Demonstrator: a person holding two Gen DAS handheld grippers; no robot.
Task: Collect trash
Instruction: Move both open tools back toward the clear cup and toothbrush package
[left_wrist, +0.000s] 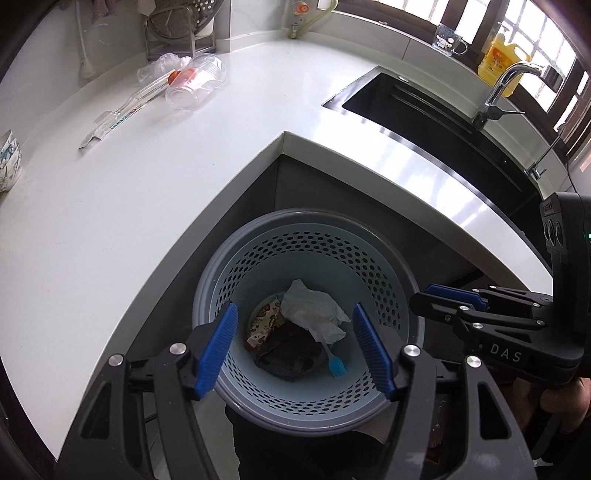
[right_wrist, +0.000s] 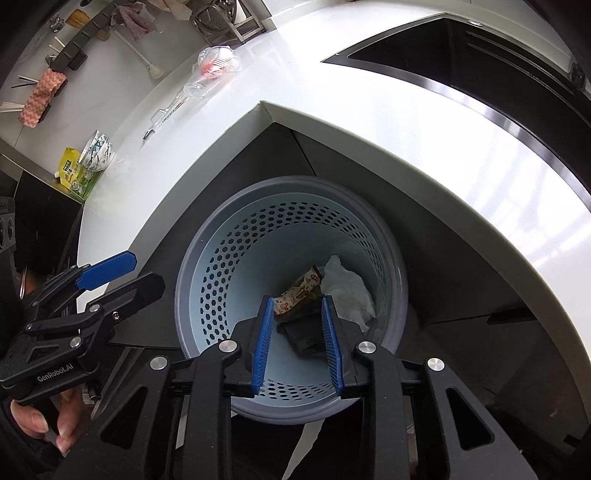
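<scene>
A grey-rimmed blue perforated bin stands on the floor in the counter's inner corner. Inside it lie a crumpled white tissue, a printed snack wrapper, a dark item and a blue silicone brush. My left gripper hangs open over the bin with nothing between its pads. My right gripper hovers over the bin too, its jaws a little apart and empty. Clear plastic cups and a long clear wrapper lie on the counter.
The white counter wraps around the bin. A dark sink with a faucet, a yellow bottle and a glass mug are at the right. A patterned bowl and green packet sit at the left end.
</scene>
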